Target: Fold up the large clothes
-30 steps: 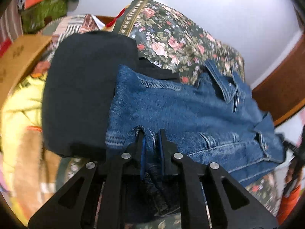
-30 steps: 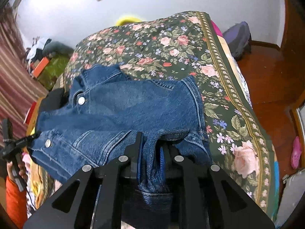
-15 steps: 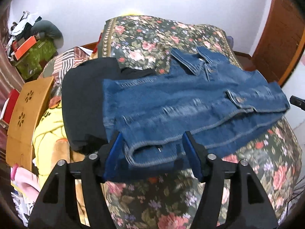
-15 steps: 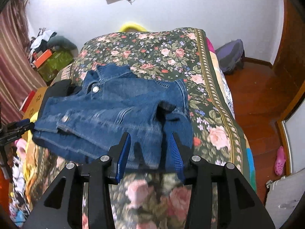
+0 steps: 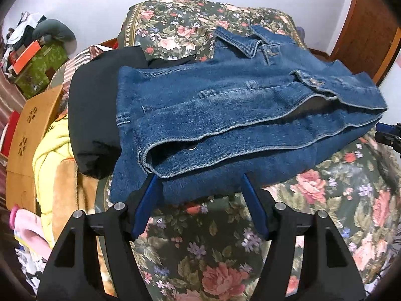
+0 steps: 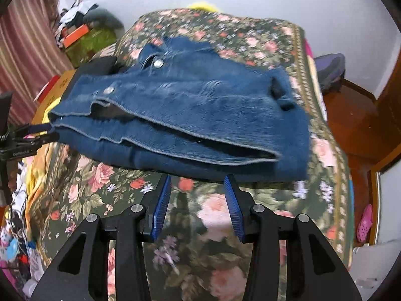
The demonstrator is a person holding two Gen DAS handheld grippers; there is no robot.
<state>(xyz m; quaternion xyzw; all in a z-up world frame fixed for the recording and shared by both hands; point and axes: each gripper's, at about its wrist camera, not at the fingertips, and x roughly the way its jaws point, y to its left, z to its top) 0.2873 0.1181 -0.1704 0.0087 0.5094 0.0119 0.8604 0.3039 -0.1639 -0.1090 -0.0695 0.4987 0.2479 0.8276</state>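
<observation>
Basically, folded denim jacket (image 5: 238, 115) lay across the floral bed (image 5: 225, 250) near its left edge, partly over a black garment (image 5: 95, 105), while left gripper (image 5: 200, 188) and right gripper (image 6: 198, 188) sat spread, empty.

Floral bedspread (image 5: 205, 238), green box (image 5: 40, 71) by wall, wood panel (image 5: 27, 135) & pink clog (image 6: 364, 219) on floor.

A blue denim jacket (image 5: 245, 115) with lighter stitching lies on a dark green bedspread (image 5: 225, 250) patterned with pink roses. Beside it sit a plain black garment (image 5: 95, 105) and a yellow cloth (image 5: 50, 155).
</observation>
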